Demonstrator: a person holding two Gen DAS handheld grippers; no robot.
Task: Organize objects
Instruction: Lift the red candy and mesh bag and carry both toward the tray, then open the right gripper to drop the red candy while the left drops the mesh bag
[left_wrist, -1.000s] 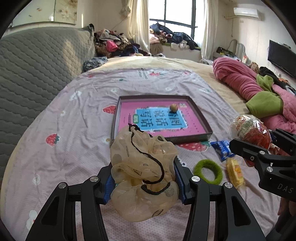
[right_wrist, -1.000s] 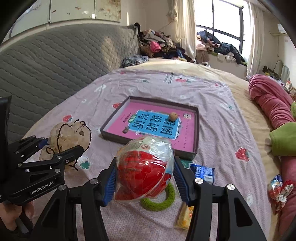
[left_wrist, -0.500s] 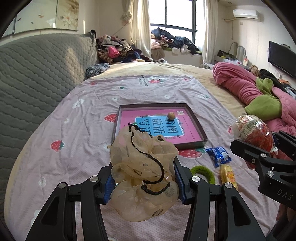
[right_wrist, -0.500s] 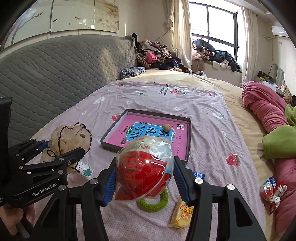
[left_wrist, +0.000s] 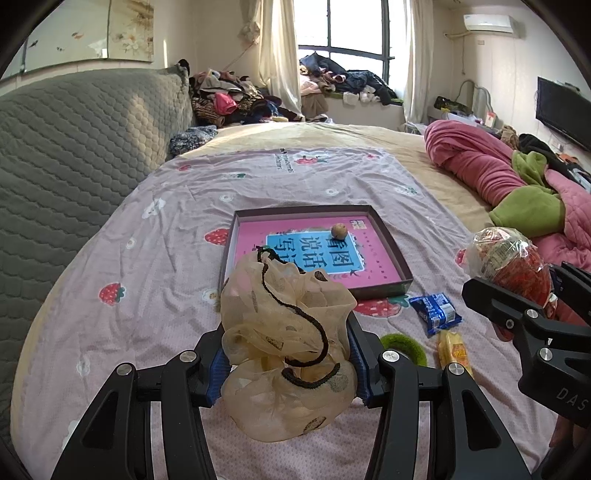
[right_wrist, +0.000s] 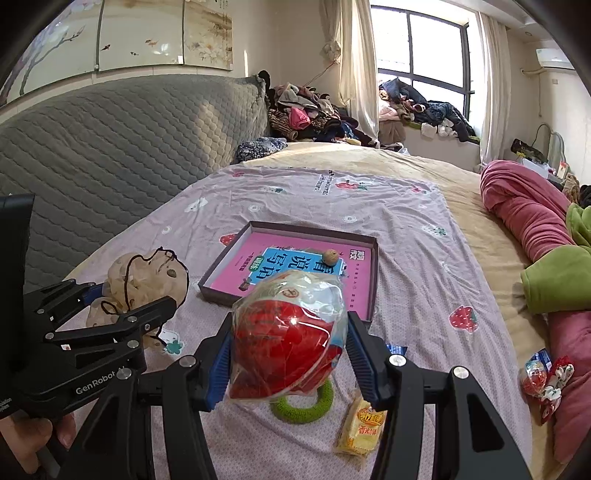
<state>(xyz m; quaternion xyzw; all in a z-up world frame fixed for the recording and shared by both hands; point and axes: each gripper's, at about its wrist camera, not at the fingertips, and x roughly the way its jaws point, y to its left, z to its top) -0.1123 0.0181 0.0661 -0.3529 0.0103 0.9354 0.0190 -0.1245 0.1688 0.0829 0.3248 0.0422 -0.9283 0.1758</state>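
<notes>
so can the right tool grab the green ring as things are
Probably not: the right tool is already shut on a red packet, which hangs over the green ring. It would need to drop that first.

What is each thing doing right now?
Mesh pouch: gripped by left hand-held gripper, lifted.
Red packet: gripped by right hand-held gripper, lifted.
Tray: open, flat on bed.
Small ball: resting in tray.
Green ring, blue packet, yellow packet: lying on bedsheet.
</notes>
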